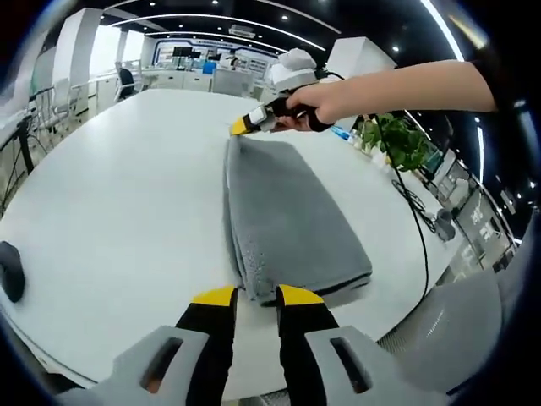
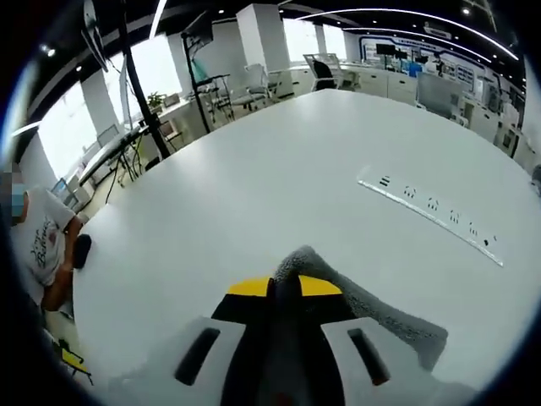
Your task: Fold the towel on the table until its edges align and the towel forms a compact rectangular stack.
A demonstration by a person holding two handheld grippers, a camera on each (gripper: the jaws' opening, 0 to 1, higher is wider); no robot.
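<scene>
Fingers of our right gripper (image 2: 284,288) pinch the gray towel's (image 1: 292,222) far corner on the white table (image 1: 127,194), left gripper (image 1: 257,296) parted at the near edge, so we lift evenly, keeping edges square

1. A folded towel (image 1: 292,222) lies on the table (image 1: 127,194).
2. The left gripper (image 1: 256,296) sits at the towel's near end, the right gripper (image 1: 254,123) at its far end.
3. A potted plant (image 1: 399,139) stands beyond the table's right edge.

No text can be read; dark marks on a strip (image 2: 431,211) beyond the fingers are too blurred.
</scene>
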